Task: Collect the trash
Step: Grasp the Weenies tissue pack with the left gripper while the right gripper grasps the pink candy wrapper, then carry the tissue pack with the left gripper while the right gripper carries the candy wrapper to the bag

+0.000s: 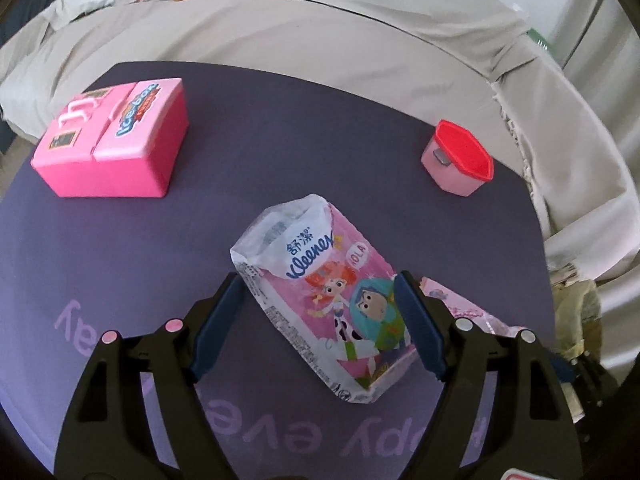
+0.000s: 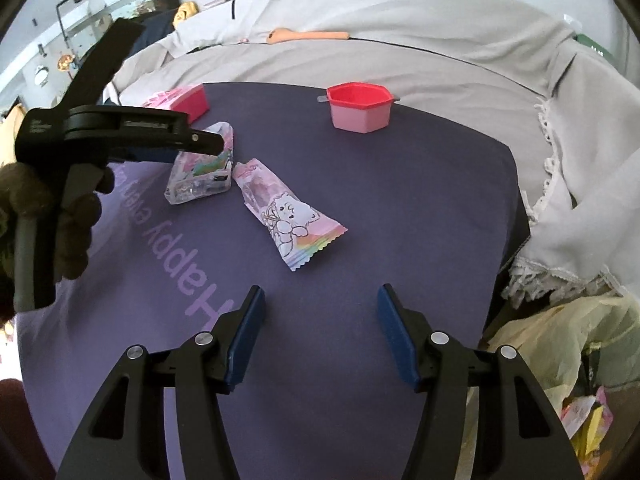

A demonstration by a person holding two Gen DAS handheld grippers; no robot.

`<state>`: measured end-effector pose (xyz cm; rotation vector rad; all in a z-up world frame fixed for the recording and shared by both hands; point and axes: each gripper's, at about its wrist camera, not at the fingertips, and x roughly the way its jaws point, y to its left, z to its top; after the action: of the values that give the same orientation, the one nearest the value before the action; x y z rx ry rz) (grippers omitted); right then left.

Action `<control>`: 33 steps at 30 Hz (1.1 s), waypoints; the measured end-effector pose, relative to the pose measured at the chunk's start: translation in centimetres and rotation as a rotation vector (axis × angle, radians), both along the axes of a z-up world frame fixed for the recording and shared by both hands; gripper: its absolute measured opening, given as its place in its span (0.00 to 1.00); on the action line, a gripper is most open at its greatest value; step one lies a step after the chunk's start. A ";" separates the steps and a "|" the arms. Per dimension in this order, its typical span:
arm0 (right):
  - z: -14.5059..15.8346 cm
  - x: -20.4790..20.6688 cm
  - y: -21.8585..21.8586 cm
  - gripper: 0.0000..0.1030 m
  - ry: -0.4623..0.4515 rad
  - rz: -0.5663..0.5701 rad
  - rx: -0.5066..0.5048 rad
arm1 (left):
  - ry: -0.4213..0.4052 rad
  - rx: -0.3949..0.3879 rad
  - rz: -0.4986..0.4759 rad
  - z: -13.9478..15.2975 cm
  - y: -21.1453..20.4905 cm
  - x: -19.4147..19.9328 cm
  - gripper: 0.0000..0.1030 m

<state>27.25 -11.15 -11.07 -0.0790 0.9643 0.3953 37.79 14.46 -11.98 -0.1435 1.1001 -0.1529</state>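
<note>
Crinkly plastic, the Kleenex tissue pack point(image 1: 320, 304) lay on the purple mat point(image 1: 280, 140) between the left gripper point(image 1: 320, 300)'s parted jaws, askew to them; closing might pinch only film and slip; the right gripper point(image 2: 320, 320) stood apart over bare mat, the candy wrapper point(image 2: 288, 220) beyond it.

Bare purple mat point(image 2: 400, 208) ahead of right tool point(image 2: 320, 336); wrapper point(image 2: 292, 220) farther off.
</note>
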 end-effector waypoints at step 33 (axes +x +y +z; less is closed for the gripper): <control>6.6 2.0 -0.7 0.14 -0.118 0.002 0.002 | -0.220 -0.011 -0.078 10.9 1.9 -4.6 0.01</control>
<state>29.21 -11.81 -4.46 -0.1003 0.8475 0.3893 33.15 16.35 -1.06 -0.0913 0.8856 -0.2397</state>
